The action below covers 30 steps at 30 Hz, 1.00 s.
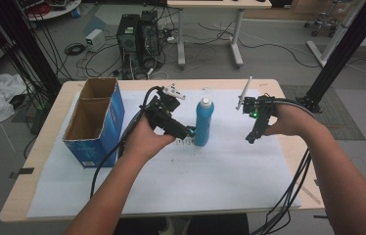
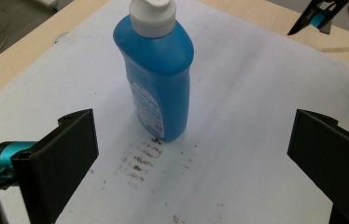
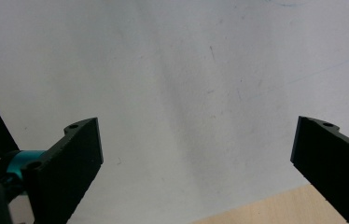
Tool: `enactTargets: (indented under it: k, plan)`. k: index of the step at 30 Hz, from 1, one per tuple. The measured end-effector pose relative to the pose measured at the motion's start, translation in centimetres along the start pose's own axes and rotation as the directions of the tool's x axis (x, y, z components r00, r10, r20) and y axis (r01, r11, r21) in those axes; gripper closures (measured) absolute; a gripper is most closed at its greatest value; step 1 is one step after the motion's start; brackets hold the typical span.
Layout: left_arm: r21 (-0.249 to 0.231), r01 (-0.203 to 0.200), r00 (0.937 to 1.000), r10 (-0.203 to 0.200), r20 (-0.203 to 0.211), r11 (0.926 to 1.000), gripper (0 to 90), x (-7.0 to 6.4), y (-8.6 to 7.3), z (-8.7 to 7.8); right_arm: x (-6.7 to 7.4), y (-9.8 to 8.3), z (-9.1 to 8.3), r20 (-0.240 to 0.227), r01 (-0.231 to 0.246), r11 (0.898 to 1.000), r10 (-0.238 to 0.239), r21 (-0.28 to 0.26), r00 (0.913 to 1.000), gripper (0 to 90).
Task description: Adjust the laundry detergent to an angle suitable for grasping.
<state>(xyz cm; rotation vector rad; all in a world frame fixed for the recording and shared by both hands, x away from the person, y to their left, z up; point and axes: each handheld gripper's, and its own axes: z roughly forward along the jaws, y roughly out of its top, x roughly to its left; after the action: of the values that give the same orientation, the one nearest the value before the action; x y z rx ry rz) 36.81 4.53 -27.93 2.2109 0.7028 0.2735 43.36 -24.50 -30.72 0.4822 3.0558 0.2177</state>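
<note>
A blue bottle (image 1: pixel 203 122) with a white cap stands upright in the middle of the white sheet (image 1: pixel 220 166). In the left gripper view the blue bottle (image 2: pixel 156 79) rises just beyond the jaws, which stand wide apart with nothing between them. My left gripper (image 1: pixel 187 133) sits just left of the bottle's base, open (image 2: pixel 193 158). My right gripper (image 1: pixel 250 139) hovers to the right of the bottle, pointing down at the sheet. Its jaws (image 3: pixel 196 158) are spread wide over bare sheet.
An open blue cardboard box (image 1: pixel 94 120) stands at the table's left side. Dark smudges (image 2: pixel 140 161) mark the sheet near the bottle's base. The wooden table edge (image 3: pixel 275 210) shows beyond the sheet. Computer towers (image 1: pixel 137 36) and cables lie on the floor behind the table.
</note>
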Motion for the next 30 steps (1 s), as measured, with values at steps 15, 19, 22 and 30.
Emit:
enactTargets:
  k: [15,19,22,30]
  plan:
    - [-0.084,0.141,0.9884,-0.145,-0.044,0.9864,1.7,0.3,1.0,2.1,0.1,-0.5,0.1,-0.001,-0.002,1.0,0.002,-0.005,1.0,1.2]
    - [-0.109,0.166,0.9837,-0.172,-0.052,0.9801,1.7,0.2,1.1,2.6,0.1,-0.7,0.2,-0.002,-0.004,1.0,0.004,-0.004,1.0,1.2]
    - [-0.124,0.184,0.9807,-0.191,-0.044,0.9751,1.7,0.2,1.2,3.0,0.0,-0.9,0.3,-0.002,-0.006,1.0,0.006,-0.004,1.0,1.2]
    - [-0.132,0.231,0.9706,-0.238,-0.038,0.964,1.7,0.2,1.4,4.2,-0.1,-1.5,0.5,-0.004,-0.017,1.0,0.017,-0.005,0.9998,1.2]
